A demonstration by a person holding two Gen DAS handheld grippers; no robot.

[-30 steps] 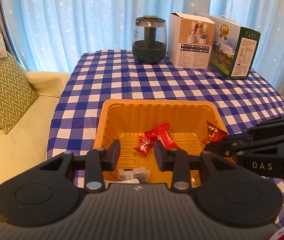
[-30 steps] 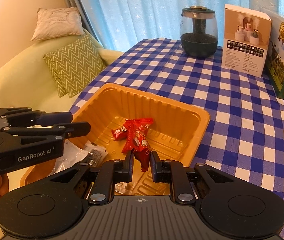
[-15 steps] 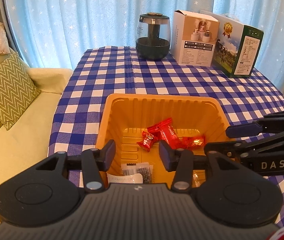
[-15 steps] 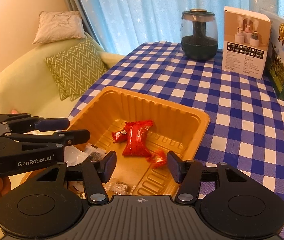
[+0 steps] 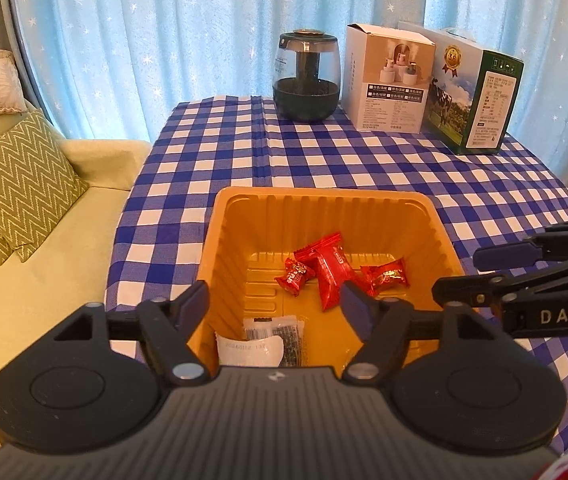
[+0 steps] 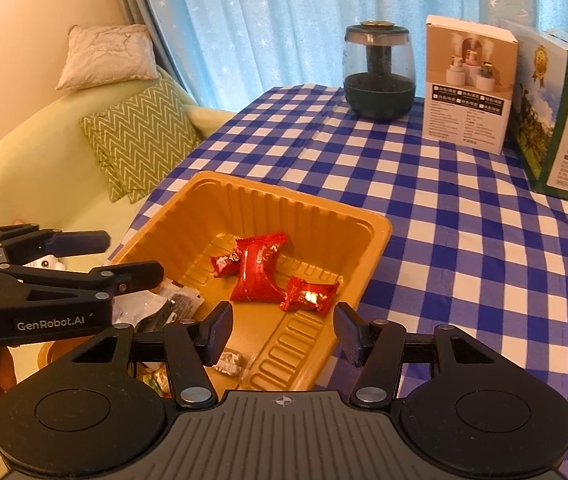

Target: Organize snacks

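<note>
The small red candy (image 6: 309, 295) has dropped from the right gripper (image 6: 282, 330) into the orange tray (image 6: 375, 240), at 3 o'clock of the larger red packet (image 6: 258, 270). Right fingers stand spread, empty; the left gripper (image 5: 274, 304) is opening, empty.

A: What is in front of the right gripper (image 6: 283, 330)?

B: Its jaws stand apart with nothing between them, over the near end of the orange tray (image 6: 379, 229). The tray sits at the near left corner of the checkered tablecloth (image 6: 463, 240).

A: And inside the tray?

B: A big red packet (image 6: 258, 270) lies in the middle. A small red candy (image 6: 224, 263) touches its left side, and another wrapped red candy (image 6: 309, 296) lies just beside it on the right. Near the left wall there is a clear packet with dark content (image 6: 178, 304).

A: The left gripper (image 6: 134, 254)?

B: It comes in from the left, above the tray's left rim. Its jaws are opening and hold nothing.

A: The far edge?

B: A dark glass jar (image 6: 379, 74), a white box (image 6: 468, 86) and a green box (image 6: 559, 128) stand there.
</note>
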